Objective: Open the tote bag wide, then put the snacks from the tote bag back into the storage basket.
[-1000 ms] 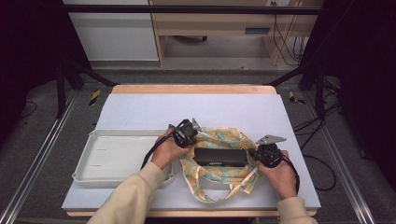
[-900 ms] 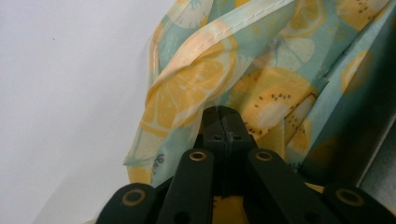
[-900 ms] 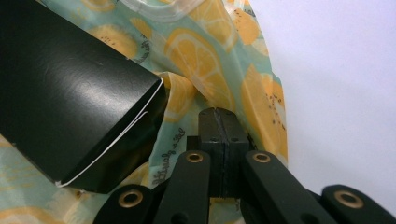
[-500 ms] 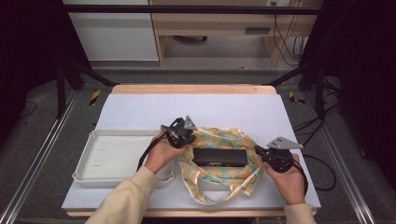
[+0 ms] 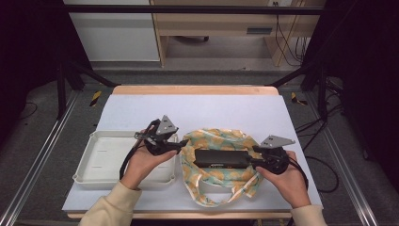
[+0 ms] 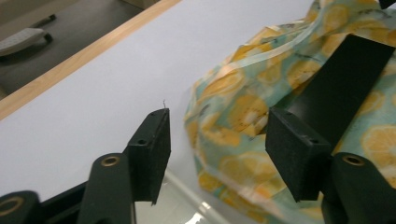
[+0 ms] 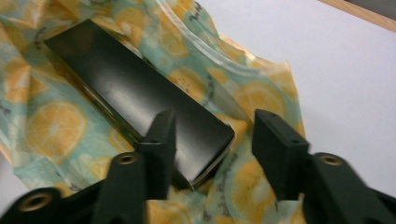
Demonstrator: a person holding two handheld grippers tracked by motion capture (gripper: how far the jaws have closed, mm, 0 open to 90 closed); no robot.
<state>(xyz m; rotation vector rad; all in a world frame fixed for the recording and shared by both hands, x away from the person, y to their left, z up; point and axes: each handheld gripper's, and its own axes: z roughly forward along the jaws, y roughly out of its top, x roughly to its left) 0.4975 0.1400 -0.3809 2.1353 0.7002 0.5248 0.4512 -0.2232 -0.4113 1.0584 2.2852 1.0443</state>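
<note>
Left gripper (image 5: 178, 147): jaws just opened, apart, nothing between, at bag's left edge. Right gripper (image 5: 254, 162): jaws just opened, apart, at black box's right end. Black box (image 5: 221, 158) lies on lemon-print bag (image 5: 214, 141), table (image 5: 226, 110) centre. High view adds white tray (image 5: 101, 160), left; the bag's near handles are cut off in both gripper views.

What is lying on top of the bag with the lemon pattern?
A long black box lies flat on the lemon-print bag. The fabric directly beneath the box is covered, so anything under it stays hidden.
</note>
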